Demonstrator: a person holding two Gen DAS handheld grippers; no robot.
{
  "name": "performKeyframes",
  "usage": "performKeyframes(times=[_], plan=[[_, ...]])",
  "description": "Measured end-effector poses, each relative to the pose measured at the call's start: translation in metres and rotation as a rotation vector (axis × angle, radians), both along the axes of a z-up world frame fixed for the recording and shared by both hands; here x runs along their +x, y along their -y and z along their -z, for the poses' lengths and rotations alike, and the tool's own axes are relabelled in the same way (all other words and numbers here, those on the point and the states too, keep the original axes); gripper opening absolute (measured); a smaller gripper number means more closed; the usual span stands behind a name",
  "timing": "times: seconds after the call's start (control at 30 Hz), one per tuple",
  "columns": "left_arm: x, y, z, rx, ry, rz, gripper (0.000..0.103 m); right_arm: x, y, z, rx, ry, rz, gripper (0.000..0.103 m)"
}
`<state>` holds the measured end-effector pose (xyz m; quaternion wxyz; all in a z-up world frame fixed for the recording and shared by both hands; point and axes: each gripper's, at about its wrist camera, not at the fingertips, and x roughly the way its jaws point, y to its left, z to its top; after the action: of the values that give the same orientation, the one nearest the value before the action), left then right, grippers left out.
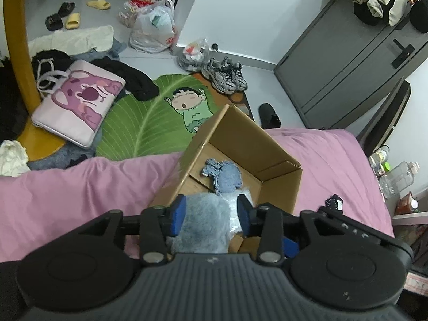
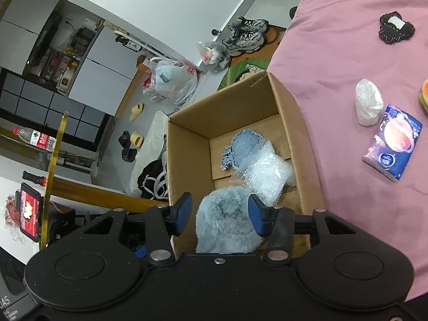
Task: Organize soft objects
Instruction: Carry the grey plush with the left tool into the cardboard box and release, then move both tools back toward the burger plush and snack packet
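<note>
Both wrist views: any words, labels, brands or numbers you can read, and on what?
"DAS": white letters, cut off, on the black box at the lower left corner of the right wrist view.
Tissue pack on the pink bed cover: print too small to read.
Water bottle label: characters blurred.
Plastic bag: red print unreadable.
Left gripper body: pale marks, illegible.

Even, soft indoor light fills both views, casting only faint shadows. Fisheye distortion bends the walls and edges. The near fluffy blue toy [image 1: 203,222] looks slightly soft; farther things stay sharp.
</note>
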<state>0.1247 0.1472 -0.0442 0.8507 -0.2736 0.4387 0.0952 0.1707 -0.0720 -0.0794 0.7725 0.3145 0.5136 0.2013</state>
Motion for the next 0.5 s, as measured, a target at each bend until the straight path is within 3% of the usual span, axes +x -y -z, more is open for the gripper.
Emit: performKeyframes(times=[0.27, 0.43, 0.5], plan=[[0.007, 0.027, -0.017, 0.107, 0.003, -0.005, 0.069, -0.002, 0.037, -0.016, -0.042, 0.076, 0.022, 0.064], [0.014, 0.055, -0.023, 0.132, 0.017, 0.028, 0.081, -0.003, 0.074, -0.021, -0.080, 0.115, 0.054, 0.080], [0.016, 0.068, -0.023, 0.141, 0.027, 0.041, 0.084, -0.001, 0.088, -0.022, -0.095, 0.126, 0.070, 0.082]])
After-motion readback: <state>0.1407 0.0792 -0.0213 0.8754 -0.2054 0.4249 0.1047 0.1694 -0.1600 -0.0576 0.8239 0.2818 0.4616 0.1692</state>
